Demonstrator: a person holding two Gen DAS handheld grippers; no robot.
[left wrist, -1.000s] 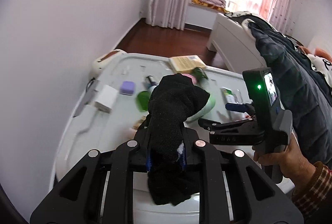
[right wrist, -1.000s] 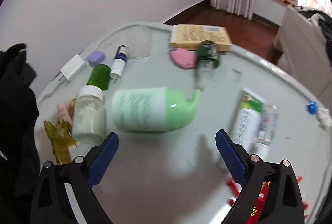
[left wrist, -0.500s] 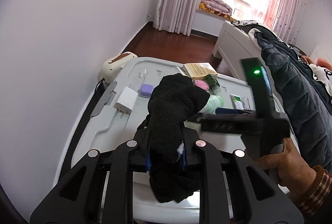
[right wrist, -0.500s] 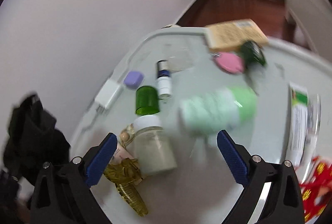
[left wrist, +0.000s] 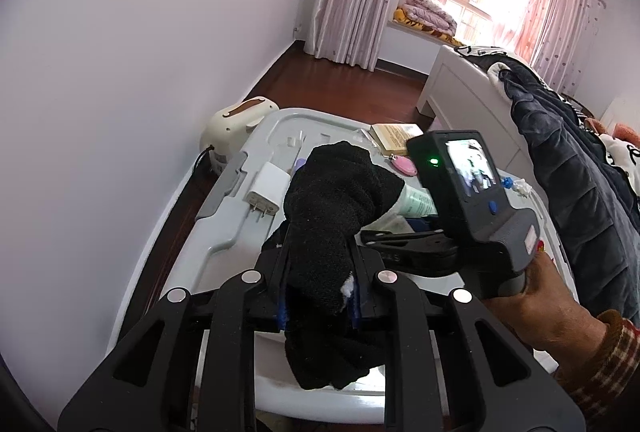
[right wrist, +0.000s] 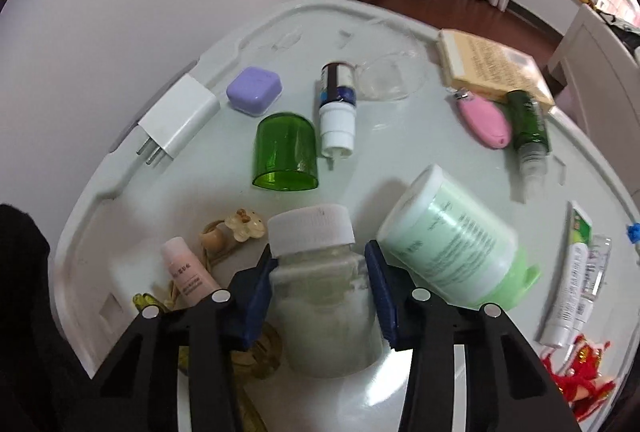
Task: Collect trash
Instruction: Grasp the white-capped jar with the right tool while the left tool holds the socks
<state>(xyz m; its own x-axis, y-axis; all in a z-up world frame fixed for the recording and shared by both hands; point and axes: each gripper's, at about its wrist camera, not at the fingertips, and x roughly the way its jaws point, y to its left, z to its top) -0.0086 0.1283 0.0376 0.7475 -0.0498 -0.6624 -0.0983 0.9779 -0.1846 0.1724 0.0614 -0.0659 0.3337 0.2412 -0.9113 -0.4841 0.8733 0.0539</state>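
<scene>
My right gripper (right wrist: 320, 272) points down at a cloudy bottle with a white ribbed cap (right wrist: 312, 228) standing on the grey plastic lid (right wrist: 420, 160). Its jaws are closing, and the blue pads (right wrist: 376, 276) touch the bottle's two sides just under the cap. My left gripper (left wrist: 318, 296) is shut on a black sock (left wrist: 332, 216), which bulges above the fingers and hangs below them. The sock also shows at the left edge of the right wrist view (right wrist: 24, 292). In the left wrist view a hand (left wrist: 536, 312) holds the right gripper's body (left wrist: 472, 192) just right of the sock.
Around the bottle lie a pale green lotion bottle (right wrist: 452, 244), a green cap (right wrist: 286, 152), a small spray bottle (right wrist: 338, 104), a pink tube (right wrist: 188, 272) and a yellow hair tie (right wrist: 240, 228). A white charger (right wrist: 176, 120), purple case (right wrist: 254, 90), book (right wrist: 492, 66) and toothpaste tube (right wrist: 572, 272) lie further out.
My right gripper swung left from over the lotion bottle to the white-capped bottle, and its wide jaws came in onto it. The left gripper drew back a little, still holding the sock.
</scene>
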